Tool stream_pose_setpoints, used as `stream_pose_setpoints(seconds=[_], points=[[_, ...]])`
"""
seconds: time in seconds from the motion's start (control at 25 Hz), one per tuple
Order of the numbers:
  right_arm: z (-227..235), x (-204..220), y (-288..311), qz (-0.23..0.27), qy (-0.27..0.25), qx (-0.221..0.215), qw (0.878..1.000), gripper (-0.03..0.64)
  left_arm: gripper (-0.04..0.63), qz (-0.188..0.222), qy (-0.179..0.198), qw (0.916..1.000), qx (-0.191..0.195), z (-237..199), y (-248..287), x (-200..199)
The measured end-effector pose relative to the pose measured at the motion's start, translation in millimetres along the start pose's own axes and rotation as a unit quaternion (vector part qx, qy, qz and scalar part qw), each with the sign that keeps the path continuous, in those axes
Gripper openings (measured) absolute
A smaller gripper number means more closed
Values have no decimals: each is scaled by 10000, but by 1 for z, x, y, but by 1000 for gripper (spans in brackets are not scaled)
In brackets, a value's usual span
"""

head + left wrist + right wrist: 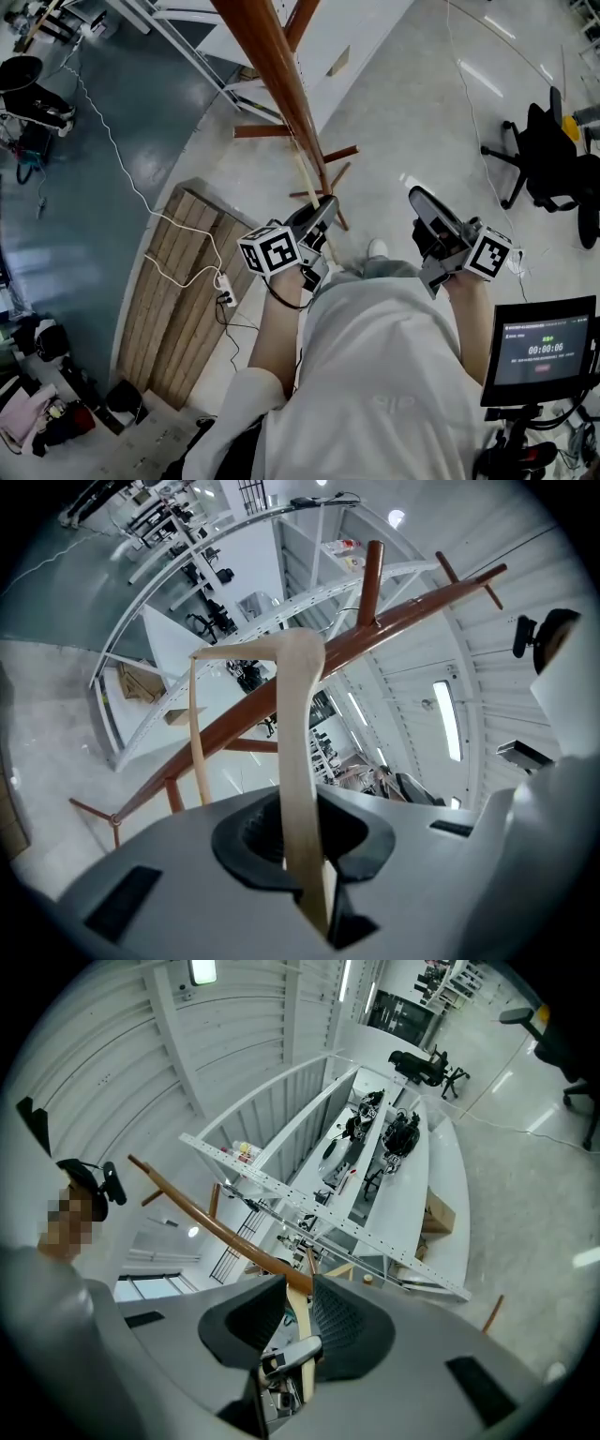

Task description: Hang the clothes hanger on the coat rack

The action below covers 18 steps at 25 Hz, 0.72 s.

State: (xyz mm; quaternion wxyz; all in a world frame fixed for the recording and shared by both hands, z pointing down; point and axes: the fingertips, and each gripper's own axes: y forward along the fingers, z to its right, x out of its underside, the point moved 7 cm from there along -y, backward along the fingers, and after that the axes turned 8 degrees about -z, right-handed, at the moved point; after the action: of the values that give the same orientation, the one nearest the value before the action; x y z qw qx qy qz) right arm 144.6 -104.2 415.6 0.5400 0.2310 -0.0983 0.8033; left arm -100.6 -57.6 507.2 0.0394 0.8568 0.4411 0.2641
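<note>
Left tool [300,855]: jaws pinch the pale wooden clothes hanger [298,733] by one flat arm. Firm-looking grip, with the wood running straight out between the jaws.

Hanger long axis: away from the tool, along the jaw line. At its far end it bends over and a thinner limb [195,724] comes back down on the left side of the left gripper view. Can't make out the hook.

Coat rack [375,635]: brown pole just beyond the hanger, crossing behind it on a diagonal in the left gripper view. One peg [372,578] sticks up from the pole past the hanger's bend, and more pegs sit at the far tip. In the head view the hanger [309,187] lies close along the lower pole [281,75], with short pegs [342,152] beside it. I can't tell whether they touch.

Key relation: the rack is ahead of the left tool in the direction the hanger points. The nearest upper peg lies beyond the hanger's far end, so my guess is the next move is a reach forward and up, then a drop over a peg.

Right tool [292,1321]: jaws stand a narrow gap apart and grip nothing. Pole and hanger show only through the gap, farther off. In the head view this tool [433,211] sits to the right, well apart from the pole. The left tool is the nearer one and carries the load.

Containers: none in play. The floor [422,94] is around the rack, with a wooden pallet [183,291] to the left.
</note>
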Motion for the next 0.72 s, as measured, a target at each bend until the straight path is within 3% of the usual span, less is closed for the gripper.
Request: stream_pose_setpoints(seconds=[0.16, 0.72], points=[[0, -2, -3, 70, -41, 43, 10000, 97, 42, -24, -155, 9997, 198, 0, 7, -1], [8, -3, -14, 275, 60, 371, 9989, 97, 38, -188, -151, 9995, 212, -20, 35, -8]])
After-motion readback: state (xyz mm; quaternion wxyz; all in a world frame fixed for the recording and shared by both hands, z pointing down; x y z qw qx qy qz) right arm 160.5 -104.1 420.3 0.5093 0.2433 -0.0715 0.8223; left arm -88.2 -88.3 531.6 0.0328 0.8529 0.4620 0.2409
